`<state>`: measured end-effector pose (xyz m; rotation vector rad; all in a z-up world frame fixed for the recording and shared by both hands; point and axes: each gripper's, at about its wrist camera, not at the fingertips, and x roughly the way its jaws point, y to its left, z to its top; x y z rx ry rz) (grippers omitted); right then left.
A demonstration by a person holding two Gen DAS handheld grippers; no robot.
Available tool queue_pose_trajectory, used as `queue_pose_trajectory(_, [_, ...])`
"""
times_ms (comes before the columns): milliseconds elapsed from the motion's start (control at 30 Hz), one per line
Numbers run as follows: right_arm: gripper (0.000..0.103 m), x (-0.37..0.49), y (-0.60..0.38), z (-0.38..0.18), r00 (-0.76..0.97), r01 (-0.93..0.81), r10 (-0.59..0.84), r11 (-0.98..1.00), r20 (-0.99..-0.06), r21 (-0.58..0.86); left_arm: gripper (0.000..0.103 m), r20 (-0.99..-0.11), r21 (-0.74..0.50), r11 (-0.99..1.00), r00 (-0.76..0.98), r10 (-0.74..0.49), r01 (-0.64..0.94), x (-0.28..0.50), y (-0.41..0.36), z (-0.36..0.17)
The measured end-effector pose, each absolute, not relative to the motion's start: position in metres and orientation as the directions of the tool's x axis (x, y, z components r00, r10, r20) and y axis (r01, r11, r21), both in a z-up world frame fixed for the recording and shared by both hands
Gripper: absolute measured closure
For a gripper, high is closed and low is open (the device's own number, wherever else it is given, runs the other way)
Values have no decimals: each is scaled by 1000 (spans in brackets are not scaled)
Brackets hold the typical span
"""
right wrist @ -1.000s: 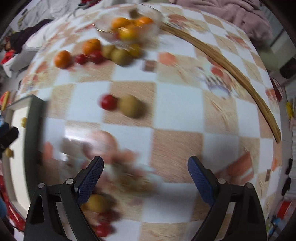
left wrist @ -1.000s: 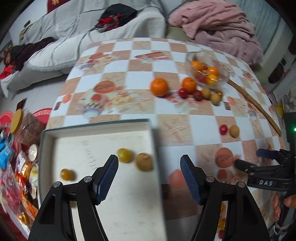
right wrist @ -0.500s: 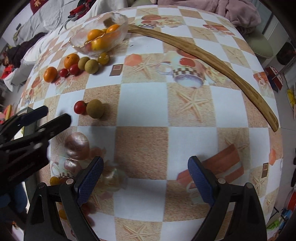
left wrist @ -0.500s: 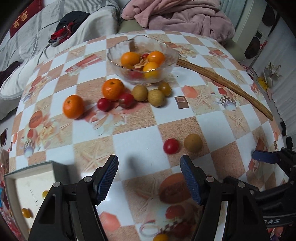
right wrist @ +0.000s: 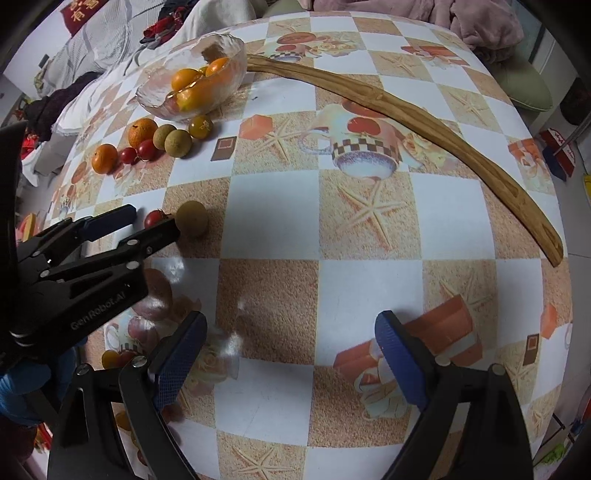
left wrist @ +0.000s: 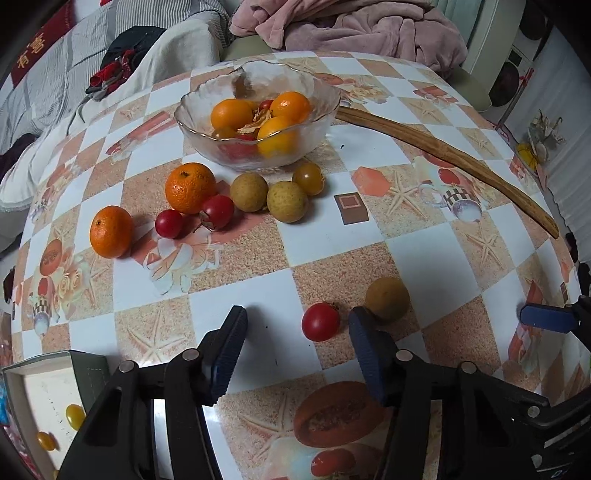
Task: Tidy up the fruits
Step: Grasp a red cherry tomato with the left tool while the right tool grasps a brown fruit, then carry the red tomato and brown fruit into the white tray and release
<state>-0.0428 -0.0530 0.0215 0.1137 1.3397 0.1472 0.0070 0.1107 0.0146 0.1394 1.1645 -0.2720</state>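
My left gripper [left wrist: 295, 325] is open, low over the table, with a red cherry tomato [left wrist: 320, 321] just inside its right finger and a tan longan [left wrist: 387, 298] just beyond that finger. The same pair shows in the right wrist view, tomato [right wrist: 154, 218] and longan [right wrist: 191, 218], with the left gripper [right wrist: 147, 221] around the tomato. My right gripper [right wrist: 291, 332] is open and empty over bare tablecloth. A glass bowl [left wrist: 207, 99] holds oranges and tomatoes. Two mandarins [left wrist: 190, 187], two red tomatoes [left wrist: 218, 211], two longans [left wrist: 287, 201] and a yellow tomato [left wrist: 308, 178] lie before it.
A white tray [left wrist: 44, 387] at the lower left holds small yellow tomatoes [left wrist: 75, 416]. A long curved wooden stick [left wrist: 443, 151] lies across the right of the table. A pink blanket [left wrist: 354, 26] and sofa lie beyond the far edge. More small fruit [right wrist: 110, 358] sits near the front left.
My left gripper swung from over the tray to the right and forward, closing in on the red tomato and longan. My right gripper moved right over bare table.
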Motion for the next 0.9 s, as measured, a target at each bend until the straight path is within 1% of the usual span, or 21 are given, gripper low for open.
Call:
queue_pose_trajectory(33, [9,-42,-53,22,223,-46,174,985,-959,168,57,-918,-26,959,374,-135,281,7,111,15])
queue_pose_trajectory(67, [9,-36,-50,21,223,-50,174,985,-959,167,60,-917,-25,960,376,-134,279,8,111,16])
queue_pose_trajectory(133, [9,-34,-48,20,225,-56,177,984,-958,169,76,-917,-25,961,377,-131,275,10,113,16])
queue_pose_trajectory(200, [9,-29,-43,18,227,-62,179,984,-957,169,83,-917,-27,962,376,-132,272,11,118,17])
queue_pose_trajectory(433, [9,-7,-12,15,248,-142,203,975,-947,172,83,-922,-40,976,368,-118,212,2,145,16])
queue_pose_trajectory(500, [12,-2,-2,14,254,-167,205,972,-945,166,83,-924,-41,979,365,-114,201,0,150,16])
queue_pose_trajectory(567, [20,3,8,15,270,-191,194,971,-943,145,83,-925,-46,980,363,-114,192,-1,155,16])
queue_pose_trajectory(633, [36,7,17,16,283,-219,181,968,-942,120,83,-925,-50,982,362,-115,183,-1,159,16])
queue_pose_trajectory(667, [41,8,20,17,288,-228,173,968,-942,108,83,-925,-51,982,363,-116,182,-2,159,16])
queue_pose_trajectory(700, [56,9,22,18,293,-231,165,968,-942,97,83,-924,-53,982,363,-116,179,-2,160,15])
queue_pose_trajectory(733, [73,10,22,19,292,-234,165,967,-942,97,83,-924,-55,983,364,-117,177,-2,160,16])
queue_pose_trajectory(767, [77,11,21,19,284,-229,180,966,-942,116,83,-924,-58,983,364,-118,173,-3,161,16])
queue_pose_trajectory(900, [77,10,8,21,257,-181,230,966,-939,187,83,-922,-101,983,358,-150,151,-6,166,18])
